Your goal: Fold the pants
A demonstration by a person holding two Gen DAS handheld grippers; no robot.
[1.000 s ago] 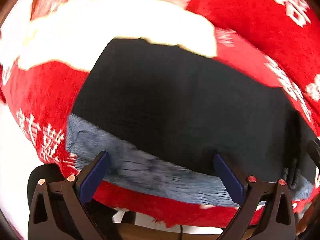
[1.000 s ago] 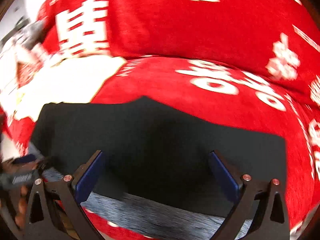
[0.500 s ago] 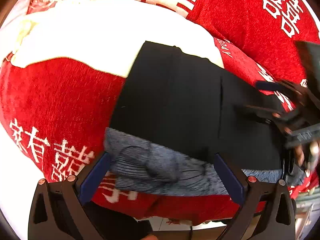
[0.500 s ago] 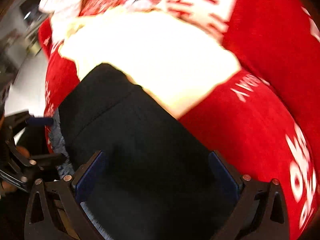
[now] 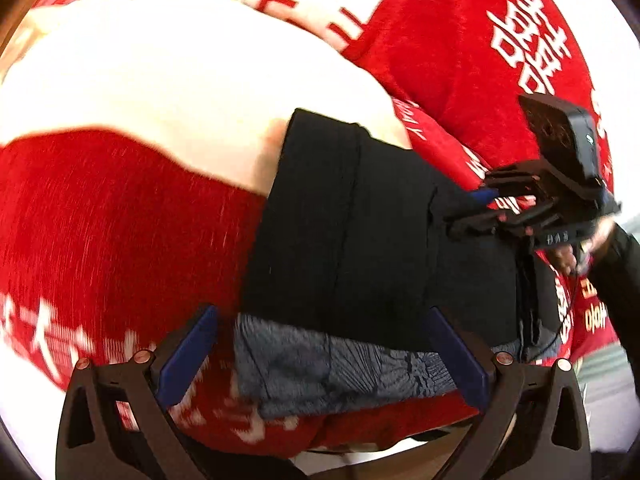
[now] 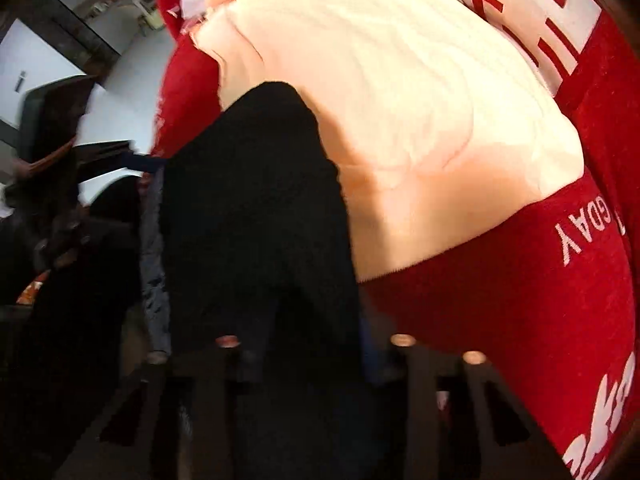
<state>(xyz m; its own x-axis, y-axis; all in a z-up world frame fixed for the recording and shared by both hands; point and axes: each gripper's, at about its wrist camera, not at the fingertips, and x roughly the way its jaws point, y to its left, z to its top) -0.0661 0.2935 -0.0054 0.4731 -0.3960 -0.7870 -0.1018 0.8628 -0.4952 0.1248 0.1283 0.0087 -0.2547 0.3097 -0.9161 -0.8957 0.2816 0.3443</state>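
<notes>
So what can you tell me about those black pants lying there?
The black pants look like soft, matte fabric with a blue-grey lining showing along the near edge. They lie folded flat on a red cover with white characters, one end over a cream blanket. The right gripper is closing on their far-side edge; the left gripper hangs open above the lining edge.

Black pants (image 5: 360, 240), folded into a flat rectangular stack, lie on a red cover with white characters. The far end overlaps a cream-white cloth. A grey-blue textured inner layer protrudes along the near edge. Lengthwise fold lines cross the top layer. Fabric appears smooth.
</notes>
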